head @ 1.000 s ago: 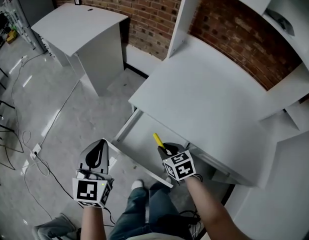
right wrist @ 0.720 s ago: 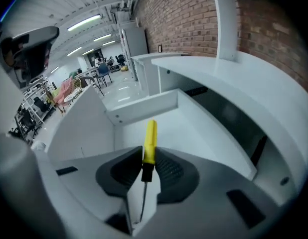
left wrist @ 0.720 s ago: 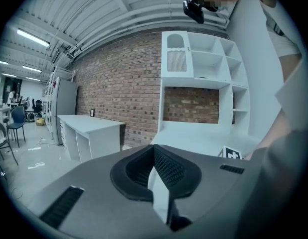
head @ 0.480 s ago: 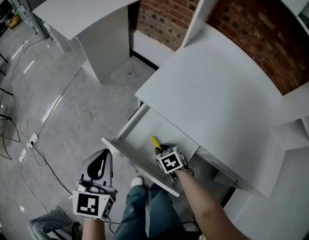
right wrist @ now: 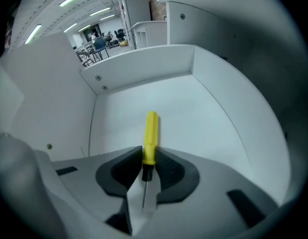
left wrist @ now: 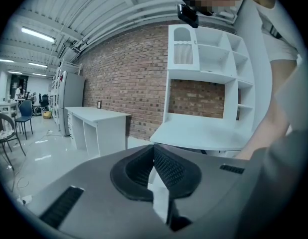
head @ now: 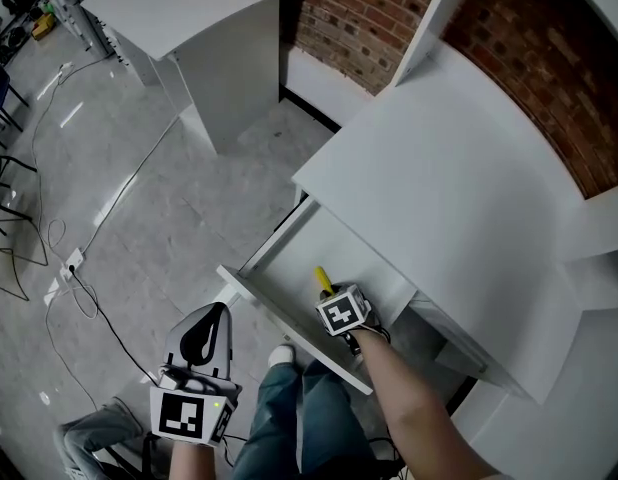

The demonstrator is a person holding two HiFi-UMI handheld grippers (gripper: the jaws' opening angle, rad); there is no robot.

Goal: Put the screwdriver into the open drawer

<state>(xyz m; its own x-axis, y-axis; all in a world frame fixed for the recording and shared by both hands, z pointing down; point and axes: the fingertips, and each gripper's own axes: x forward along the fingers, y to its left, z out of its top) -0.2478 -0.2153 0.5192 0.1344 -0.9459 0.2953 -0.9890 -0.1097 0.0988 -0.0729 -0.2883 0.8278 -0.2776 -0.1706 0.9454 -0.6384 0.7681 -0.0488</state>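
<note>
Both jaws of the left hand-held gripper [head: 207,320] together on nothing, nearest, just outside the front panel of the open drawer [head: 285,273]. Further in, right hand-held gripper [right wrist: 147,163] pointing steeply down into that drawer, clamped on the yellow screwdriver [right wrist: 151,131] near its black collar, handle end towards the drawer floor, contact unclear. Beyond, white desk [head: 439,188] above the drawer, then brick wall [head: 374,13].

Your left gripper [left wrist: 154,151] and right gripper [right wrist: 148,158] are smooth grey shells with black ribbed pads [left wrist: 170,169]. Each carries a white cube [head: 189,415] printed with black square markers. You wear blue jeans [head: 279,418], a white shoe [head: 281,355] and a pale short sleeve [left wrist: 291,59].
</note>
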